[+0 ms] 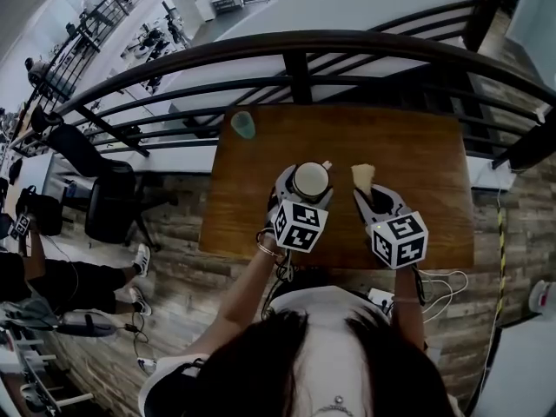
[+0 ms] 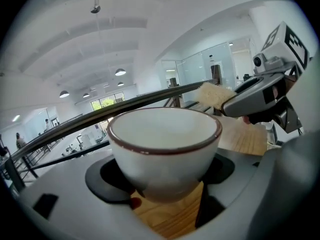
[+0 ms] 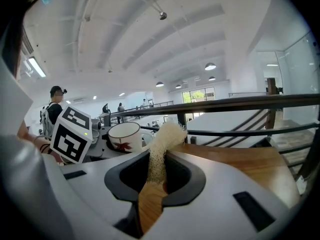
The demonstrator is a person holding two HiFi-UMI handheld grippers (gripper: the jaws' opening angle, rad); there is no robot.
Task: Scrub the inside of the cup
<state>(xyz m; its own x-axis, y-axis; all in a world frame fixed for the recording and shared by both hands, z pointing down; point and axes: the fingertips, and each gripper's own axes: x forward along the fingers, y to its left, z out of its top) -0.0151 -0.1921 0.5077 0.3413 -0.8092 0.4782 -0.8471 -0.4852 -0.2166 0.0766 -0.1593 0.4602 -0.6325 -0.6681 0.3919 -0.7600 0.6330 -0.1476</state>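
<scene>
Left gripper (image 1: 306,185): clamped on the white cup (image 2: 164,151), one jaw on each side of its wall, mouth up.
Right gripper (image 3: 156,179): pinching the loofah pad (image 3: 165,139) by its lower end; the free end pokes past the jaw tips.
Cup from right gripper: ahead and left, near, apart from the pad.
Step, my read: carry the pad into the cup.
Do well: lead with the free end, press it on the inner wall and sweep round.
Risk: a limp pad may fold.

Head view: high overhead, aimed steeply down at the table (image 1: 426,146). Gripper views: low and close, aimed along each pair of jaws toward the railing (image 1: 295,43). Shared by all three: cup (image 1: 310,181), table, railing
</scene>
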